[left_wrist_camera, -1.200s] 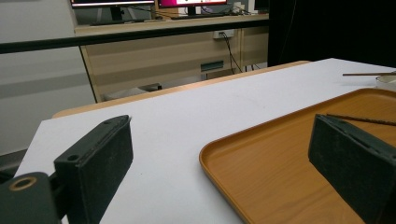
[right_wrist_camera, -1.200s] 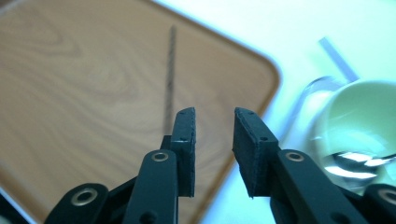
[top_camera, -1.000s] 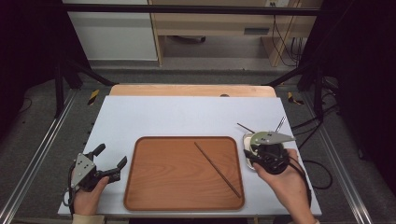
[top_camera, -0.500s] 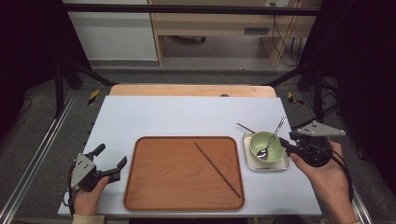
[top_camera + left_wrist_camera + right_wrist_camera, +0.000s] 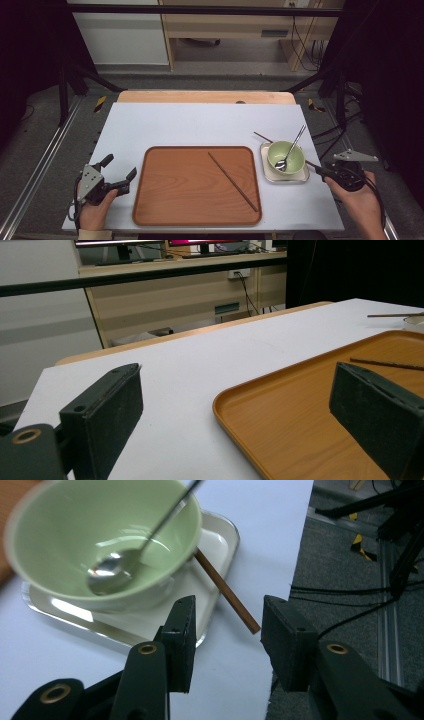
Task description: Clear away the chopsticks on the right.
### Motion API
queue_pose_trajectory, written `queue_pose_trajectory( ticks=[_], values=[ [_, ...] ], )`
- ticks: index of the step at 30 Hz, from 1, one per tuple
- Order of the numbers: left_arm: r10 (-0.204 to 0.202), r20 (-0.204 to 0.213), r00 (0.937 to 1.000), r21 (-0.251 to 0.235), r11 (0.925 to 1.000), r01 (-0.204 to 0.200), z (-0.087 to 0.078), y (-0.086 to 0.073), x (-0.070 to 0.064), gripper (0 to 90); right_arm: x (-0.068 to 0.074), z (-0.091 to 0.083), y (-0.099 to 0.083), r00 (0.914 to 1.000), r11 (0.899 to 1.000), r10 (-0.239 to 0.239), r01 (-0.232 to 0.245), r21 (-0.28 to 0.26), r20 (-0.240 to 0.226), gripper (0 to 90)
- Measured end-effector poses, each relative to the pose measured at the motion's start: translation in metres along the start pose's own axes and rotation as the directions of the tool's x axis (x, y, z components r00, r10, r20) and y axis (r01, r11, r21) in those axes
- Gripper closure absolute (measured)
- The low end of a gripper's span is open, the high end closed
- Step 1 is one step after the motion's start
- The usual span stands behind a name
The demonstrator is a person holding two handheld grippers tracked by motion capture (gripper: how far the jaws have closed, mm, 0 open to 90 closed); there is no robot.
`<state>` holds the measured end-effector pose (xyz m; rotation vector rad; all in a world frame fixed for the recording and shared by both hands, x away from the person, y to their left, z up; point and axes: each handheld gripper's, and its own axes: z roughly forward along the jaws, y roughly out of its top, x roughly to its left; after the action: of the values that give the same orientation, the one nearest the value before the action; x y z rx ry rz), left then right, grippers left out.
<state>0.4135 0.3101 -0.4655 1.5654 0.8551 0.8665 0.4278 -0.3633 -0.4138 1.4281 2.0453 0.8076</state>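
**Right hand-held gripper spread at the end of a chopstick beside the bowl**

The right hand-held gripper (image 5: 320,171) sits at the right edge of the desk (image 5: 200,125), its black, flat-padded jaws spread apart and holding nothing. In the right gripper view (image 5: 227,630) the blunt end of a thin brown wooden chopstick (image 5: 227,596) lies just ahead of the gap between the jaws, not clamped. That stick runs under the rim of a small, shallow metal tray (image 5: 220,540) with rounded corners and a shiny, reflective surface.

On the small tray stands a round, glossy pale-green bowl (image 5: 286,155). A slim metal spoon (image 5: 289,150) rests in it, its oval head on the bowl's floor and its handle leaning out over the far rim.

A second thin chopstick (image 5: 233,181) lies diagonally on the broad, smooth wooden tray (image 5: 165,200), a rounded rectangle with a low raised lip at the middle of the desk. The desk top is a matt, pale sheet over a light wooden board.

The left hand-held gripper (image 5: 120,175) rests near the desk's front left corner, just beside the wooden tray; its jaws stand wide apart and empty, as the left gripper view (image 5: 235,405) shows, with the tray's lip between them.
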Motion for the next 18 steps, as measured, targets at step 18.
queue_pose_trajectory(
  ticks=[18],
  values=[
    [0.010, -0.006, 0.9999, 0.022, 0.9997, -0.010, 0.003, -0.003, 0.000, 6.7, -0.025, 0.054, -0.003, 0.9954, 0.990, -0.085, 0.090, 0.111, -0.043, 60.8]
  ],
)
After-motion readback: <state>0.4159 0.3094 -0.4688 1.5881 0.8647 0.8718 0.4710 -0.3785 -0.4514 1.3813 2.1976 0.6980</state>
